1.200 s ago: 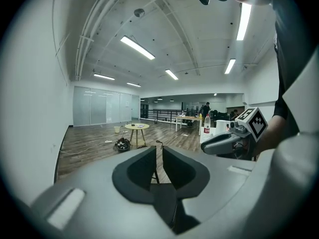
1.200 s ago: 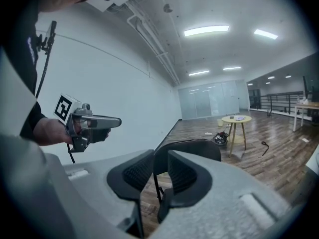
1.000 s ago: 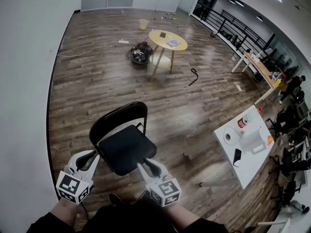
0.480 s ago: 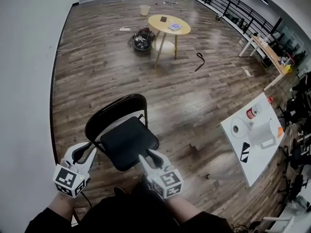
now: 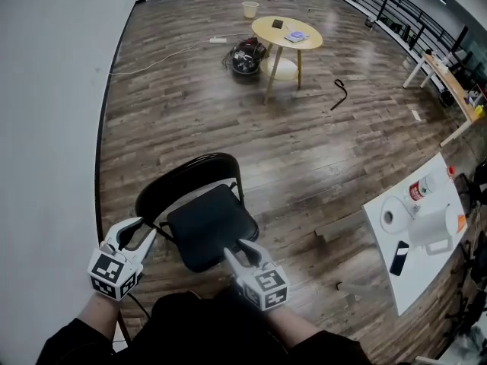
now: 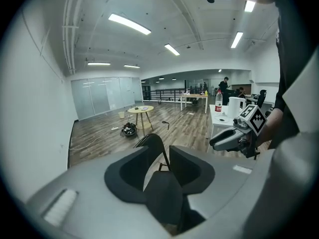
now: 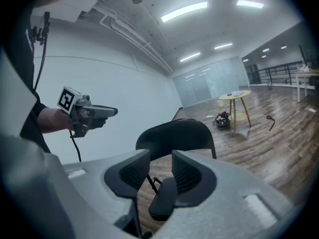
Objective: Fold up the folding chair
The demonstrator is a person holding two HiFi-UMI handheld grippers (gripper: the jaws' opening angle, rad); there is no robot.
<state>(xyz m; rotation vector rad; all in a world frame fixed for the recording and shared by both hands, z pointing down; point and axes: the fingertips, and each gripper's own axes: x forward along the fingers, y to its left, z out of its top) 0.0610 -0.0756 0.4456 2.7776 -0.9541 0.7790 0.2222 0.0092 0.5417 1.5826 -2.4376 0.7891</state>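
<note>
Both the grey left gripper (image 5: pixel 147 230) and right gripper (image 5: pixel 236 247), empty with jaws just opening wider, are flanking the black padded folding chair (image 5: pixel 190 177), whose seat (image 5: pixel 211 225) is likely wanting an even lift.

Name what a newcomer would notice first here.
A black folding chair, still unfolded, stands on the wood floor, low in the head view. The left tongs and right tongs flank its seat; their jaws have just been opening, with nothing gripped between them. Farther back stands a round yellow table.
</note>
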